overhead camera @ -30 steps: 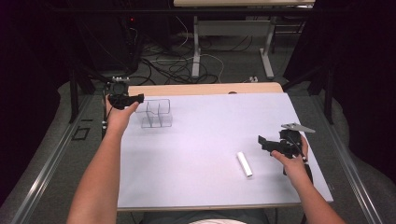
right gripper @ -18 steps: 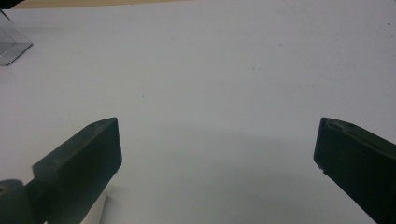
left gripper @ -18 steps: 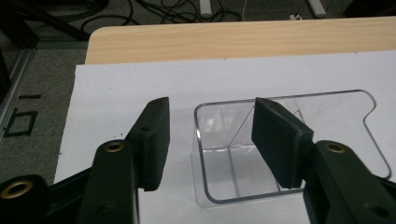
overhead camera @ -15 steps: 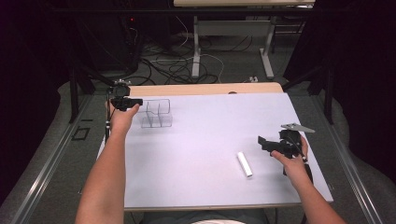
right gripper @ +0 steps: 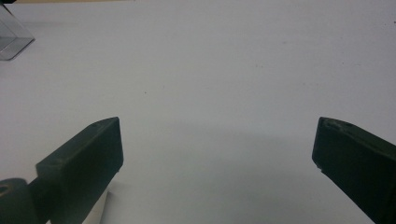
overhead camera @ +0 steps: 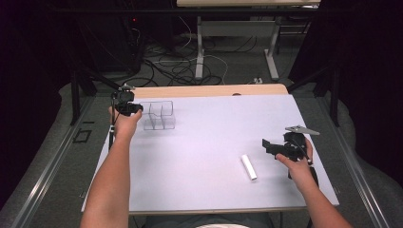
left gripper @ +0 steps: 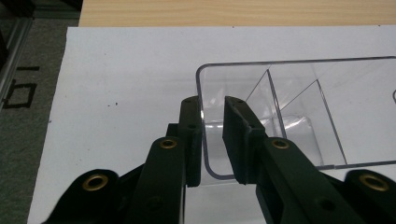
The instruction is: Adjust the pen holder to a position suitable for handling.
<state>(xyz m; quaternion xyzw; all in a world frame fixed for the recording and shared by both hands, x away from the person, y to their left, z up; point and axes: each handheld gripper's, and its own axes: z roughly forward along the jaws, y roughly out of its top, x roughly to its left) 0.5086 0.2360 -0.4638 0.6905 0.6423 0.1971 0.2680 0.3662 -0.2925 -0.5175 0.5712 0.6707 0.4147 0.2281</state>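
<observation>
Left tongs (left gripper: 212, 135) at the near-left corner of the clear divided box (overhead camera: 160, 115), straddling its left end wall: one jaw outside the wall, the other inside the end compartment, jaws just closed in further, the outer one touching the wall, a narrow gap visible between the inner one and the wall, so not yet clamped on it. Seen from the high view as left tongs (overhead camera: 134, 109) just beside the box's left edge, held in the left hand (overhead camera: 124, 122).

Clear divided box standing upright on the white sheet (overhead camera: 214, 142) covering the table (overhead camera: 209, 90), toward the far-left part of the sheet; inner partitions visible through the transparent walls.

Right tongs (overhead camera: 268, 146) well apart from the box, toward its near-right, held in the right hand (overhead camera: 298, 161) low over the sheet. Jaws wide apart, with only bare white sheet between them in the right gripper view (right gripper: 215, 154).

White cylinder (overhead camera: 248, 166) lying flat on the sheet, well apart from the box on its near-right side, near the right tongs and untouched by them
</observation>
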